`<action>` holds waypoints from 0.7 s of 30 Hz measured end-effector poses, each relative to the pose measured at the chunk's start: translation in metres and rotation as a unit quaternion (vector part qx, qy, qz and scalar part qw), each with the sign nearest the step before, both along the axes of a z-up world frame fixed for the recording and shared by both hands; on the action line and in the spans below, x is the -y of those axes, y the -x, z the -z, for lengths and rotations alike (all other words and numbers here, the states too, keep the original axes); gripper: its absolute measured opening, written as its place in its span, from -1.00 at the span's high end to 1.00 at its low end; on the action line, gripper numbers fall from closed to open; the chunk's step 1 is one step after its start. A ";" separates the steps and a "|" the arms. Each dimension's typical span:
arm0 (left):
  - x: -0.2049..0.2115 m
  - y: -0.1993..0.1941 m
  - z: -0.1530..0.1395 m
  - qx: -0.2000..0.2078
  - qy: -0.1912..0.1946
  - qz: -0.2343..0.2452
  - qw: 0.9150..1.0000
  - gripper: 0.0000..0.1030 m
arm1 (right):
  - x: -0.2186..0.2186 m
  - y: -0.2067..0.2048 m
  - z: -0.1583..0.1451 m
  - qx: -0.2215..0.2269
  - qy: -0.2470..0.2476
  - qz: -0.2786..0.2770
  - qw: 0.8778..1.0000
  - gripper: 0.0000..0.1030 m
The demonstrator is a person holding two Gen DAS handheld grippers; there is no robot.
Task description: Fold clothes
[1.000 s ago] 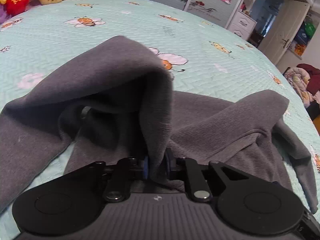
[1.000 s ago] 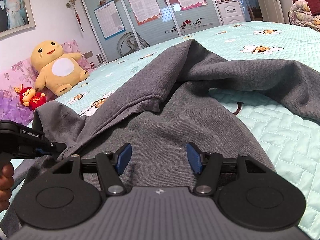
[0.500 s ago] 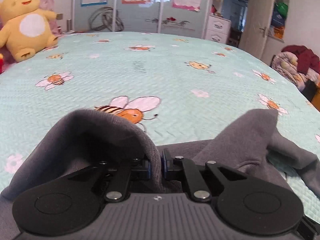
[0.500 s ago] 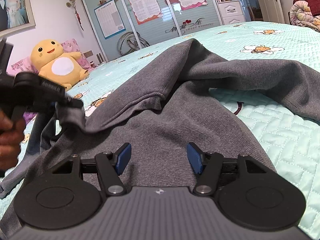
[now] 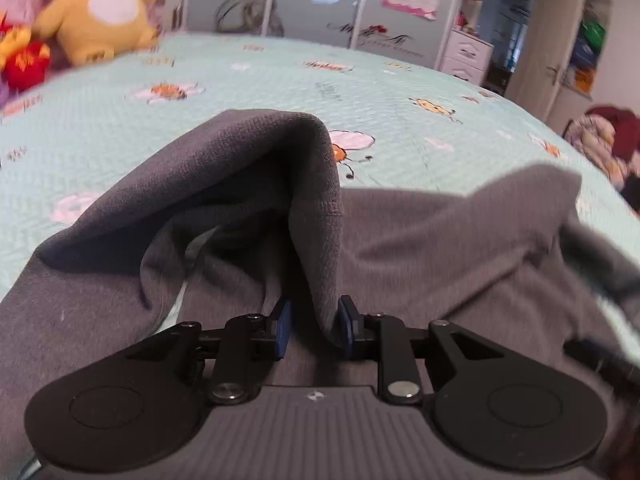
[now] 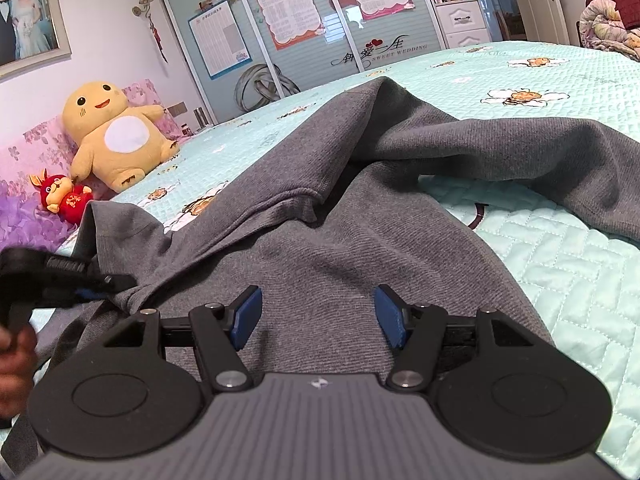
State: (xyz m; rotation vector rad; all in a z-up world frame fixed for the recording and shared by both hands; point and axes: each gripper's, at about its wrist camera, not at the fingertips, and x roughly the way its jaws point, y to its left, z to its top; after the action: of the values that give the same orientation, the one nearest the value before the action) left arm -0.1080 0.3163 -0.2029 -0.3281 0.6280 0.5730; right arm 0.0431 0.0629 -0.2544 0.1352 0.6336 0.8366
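Note:
A grey sweater (image 6: 320, 248) lies rumpled on the mint bee-print bedspread (image 6: 580, 248). In the left wrist view a raised fold of the grey sweater (image 5: 256, 168) stands up in front of my left gripper (image 5: 314, 330). Its jaws are opening, and the fold's edge hangs between the blue pads and leans on the right pad without being pinched. From the right wrist view the left gripper (image 6: 92, 284) shows at the left edge by the cloth, with a hand behind it. My right gripper (image 6: 316, 316) hovers open just above the sweater's body, nothing between its fingers.
A yellow plush toy (image 6: 116, 136) and a small red one (image 6: 60, 196) sit at the bed's head by purple pillows. Sliding wardrobe doors (image 6: 320, 28) stand behind the bed. A heap of bedding (image 6: 612, 12) lies at the far right.
The left gripper swung up with the fold pinched, then came back down, and its pads have now parted from the cloth. The right gripper has stayed still and open.

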 end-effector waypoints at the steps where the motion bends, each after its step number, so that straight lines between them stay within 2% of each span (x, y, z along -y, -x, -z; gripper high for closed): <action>1: 0.005 0.002 0.005 0.004 -0.018 0.003 1.000 0.49 | -0.001 0.000 0.000 0.001 0.002 0.000 1.000 -0.22; 3: 0.012 0.006 0.015 0.012 -0.050 0.008 0.999 0.48 | -0.003 0.001 -0.001 0.008 0.013 0.000 1.000 -0.22; 6: 0.012 0.005 0.017 0.018 -0.056 0.009 0.998 0.47 | -0.009 0.003 -0.004 0.014 0.037 0.000 0.999 -0.22; 10: -0.003 0.014 0.018 0.051 -0.009 0.008 0.999 0.46 | -0.028 -0.002 -0.014 0.013 0.094 0.004 0.995 -0.18; 12: -0.009 0.016 0.017 0.066 0.015 0.007 0.998 0.43 | -0.047 -0.006 -0.018 0.038 0.142 0.005 0.989 0.06; 14: -0.012 0.017 0.017 0.073 0.029 0.008 0.997 0.42 | -0.063 -0.017 -0.018 0.053 0.175 0.002 0.983 0.22; 19: -0.009 0.011 0.016 0.071 0.034 0.016 0.997 0.39 | -0.064 -0.073 -0.016 0.024 0.166 -0.014 0.986 0.42; 20: -0.009 0.010 0.016 0.068 0.032 0.019 0.997 0.38 | -0.060 -0.079 -0.017 0.021 0.161 -0.002 0.987 0.55; 21: -0.010 0.009 0.016 0.067 0.032 0.021 0.997 0.37 | -0.056 -0.080 -0.020 0.027 0.174 0.030 0.984 0.91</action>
State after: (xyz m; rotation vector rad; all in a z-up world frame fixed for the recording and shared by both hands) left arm -0.1171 0.3264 -0.2193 -0.4093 0.5241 0.4872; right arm 0.1236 0.1193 -0.2342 -0.1847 0.7121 0.6585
